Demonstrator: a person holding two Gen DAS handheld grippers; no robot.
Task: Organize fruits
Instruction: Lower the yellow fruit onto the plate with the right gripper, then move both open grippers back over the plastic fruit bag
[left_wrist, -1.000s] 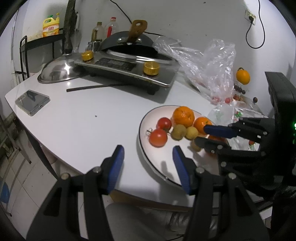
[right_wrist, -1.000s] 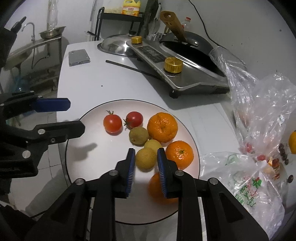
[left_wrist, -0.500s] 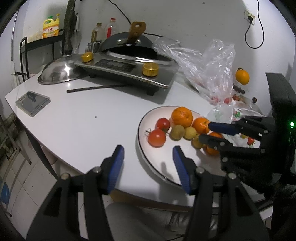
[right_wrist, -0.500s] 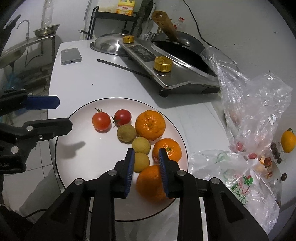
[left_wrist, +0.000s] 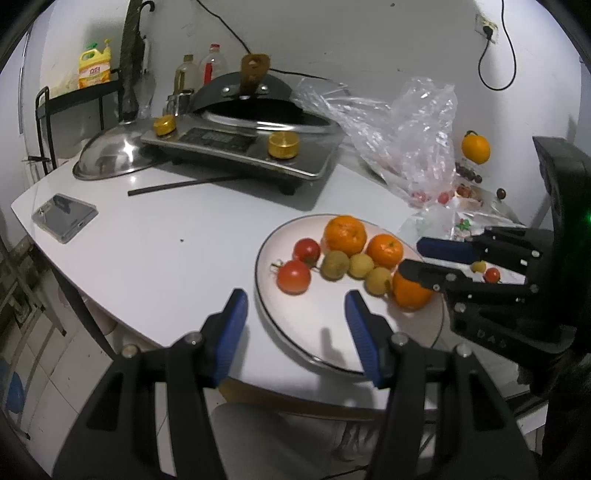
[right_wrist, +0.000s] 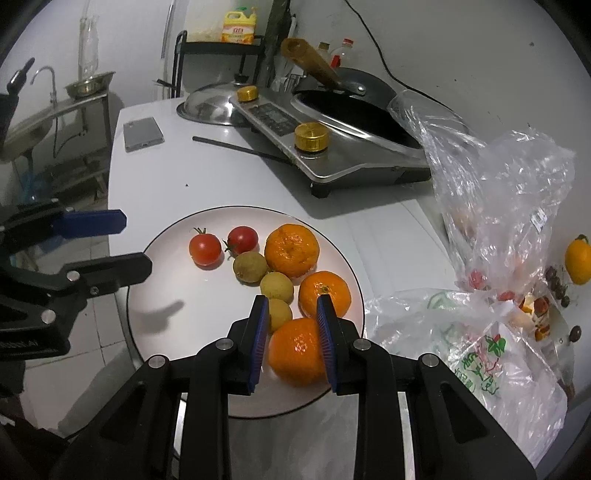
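Observation:
A white plate (right_wrist: 162, 295) on the white table holds two red tomatoes (right_wrist: 205, 249), three small yellow-brown fruits (right_wrist: 250, 266) and three oranges (right_wrist: 291, 250). My right gripper (right_wrist: 291, 301) hovers over the plate's near right side. Its jaws stand narrow and shut, with nothing gripped. The nearest orange (right_wrist: 295, 350) lies on the plate just beneath its fingers. In the left wrist view that gripper (left_wrist: 413, 256) reaches in from the right above the same orange (left_wrist: 410, 293). My left gripper (left_wrist: 295, 299) is open and empty over the plate's near left rim (left_wrist: 266, 306).
Crumpled plastic bags (right_wrist: 498, 206) with small red fruits lie right of the plate, and a lone orange (right_wrist: 578, 260) sits beyond them. A cooker with a wok (right_wrist: 332, 122), a steel lid (right_wrist: 210, 105), a chopstick (right_wrist: 236, 149) and a phone (right_wrist: 143, 133) occupy the far side.
My right gripper drew back toward the plate's near edge and rose a little. The nearest orange now shows plainly between its fingers. The left gripper kept still.

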